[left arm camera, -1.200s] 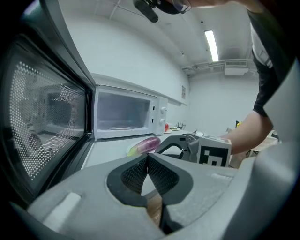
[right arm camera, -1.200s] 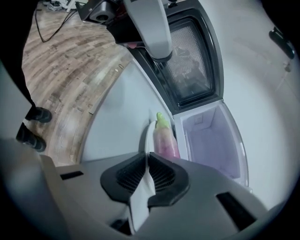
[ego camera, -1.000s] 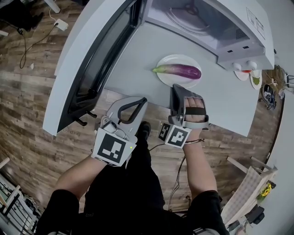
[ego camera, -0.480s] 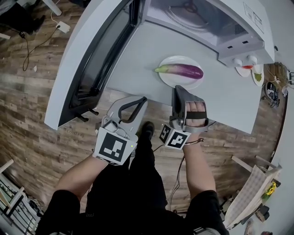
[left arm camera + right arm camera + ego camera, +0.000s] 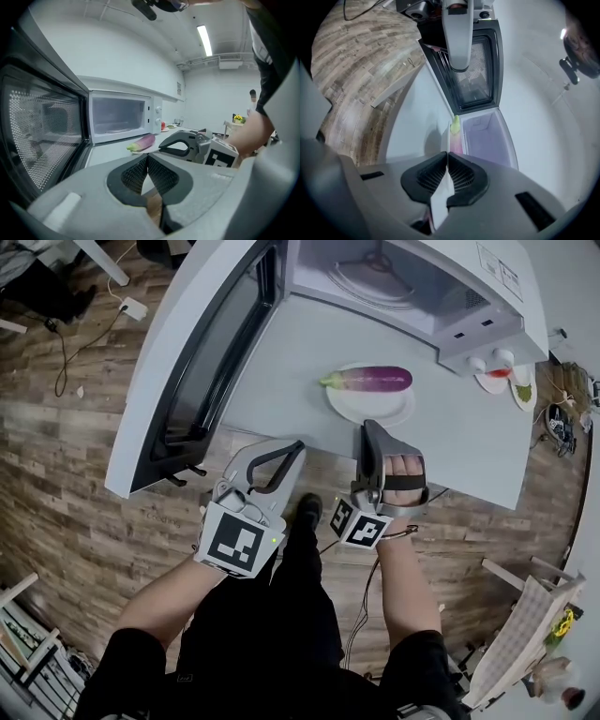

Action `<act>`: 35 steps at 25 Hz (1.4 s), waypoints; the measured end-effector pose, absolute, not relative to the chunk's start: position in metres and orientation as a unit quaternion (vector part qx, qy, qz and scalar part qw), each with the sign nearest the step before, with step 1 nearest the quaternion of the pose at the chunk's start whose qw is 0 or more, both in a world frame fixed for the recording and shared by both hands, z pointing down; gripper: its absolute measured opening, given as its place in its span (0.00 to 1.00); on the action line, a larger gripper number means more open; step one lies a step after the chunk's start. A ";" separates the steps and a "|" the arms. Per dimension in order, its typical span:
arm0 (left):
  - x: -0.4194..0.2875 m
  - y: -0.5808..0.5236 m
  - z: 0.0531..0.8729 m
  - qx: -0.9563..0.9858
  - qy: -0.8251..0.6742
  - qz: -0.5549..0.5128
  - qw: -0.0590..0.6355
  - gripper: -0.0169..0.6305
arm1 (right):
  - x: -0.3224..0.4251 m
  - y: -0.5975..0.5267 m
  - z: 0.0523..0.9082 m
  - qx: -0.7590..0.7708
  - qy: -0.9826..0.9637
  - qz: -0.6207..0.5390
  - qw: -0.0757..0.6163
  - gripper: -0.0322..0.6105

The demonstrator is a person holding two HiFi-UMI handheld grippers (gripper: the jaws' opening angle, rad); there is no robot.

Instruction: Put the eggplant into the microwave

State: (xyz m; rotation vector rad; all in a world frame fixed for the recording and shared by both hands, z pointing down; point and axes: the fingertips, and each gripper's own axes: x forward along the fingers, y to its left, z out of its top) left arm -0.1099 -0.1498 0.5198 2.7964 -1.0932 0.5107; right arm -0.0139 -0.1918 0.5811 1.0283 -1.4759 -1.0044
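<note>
A pale grey desk (image 5: 281, 381) stands on a brown wood-plank floor (image 5: 75, 484). A white microwave oven (image 5: 487, 296) sits along the desk's far edge. Its dark-windowed door (image 5: 187, 362) is swung wide open past the desk's left edge, and the glass turntable (image 5: 375, 277) shows in the empty cavity.

The purple eggplant with a green stem (image 5: 373, 379) is not in the oven. It lies across the far part of a round white plate (image 5: 370, 409) on the desk, between the oven's open mouth and the near edge, stem end toward the door. Two small white dishes (image 5: 492, 379) with red and green bits sit at the desk's right edge, beside the oven's knobs.

The right gripper (image 5: 368, 427) has its jaws pressed together on nothing. Its tips are over the desk's near edge, just at the plate's near rim; whether they touch it I cannot tell. The left gripper (image 5: 292, 448), jaws likewise closed and empty, is off the near edge, above the floor.

A white adapter with a cable (image 5: 134, 307) lies on the floor at far left. The room has white walls and a ceiling strip light (image 5: 205, 40).
</note>
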 end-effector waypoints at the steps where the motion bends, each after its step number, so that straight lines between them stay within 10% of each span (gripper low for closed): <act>1: -0.109 -0.150 0.520 0.918 -0.357 0.168 0.047 0.04 | -0.013 -0.192 0.580 0.430 -0.612 -0.420 0.514 0.09; 35: -0.111 -0.164 0.446 0.934 -0.341 0.102 0.038 0.04 | -0.036 -0.216 0.462 0.485 -0.560 -0.472 0.478 0.09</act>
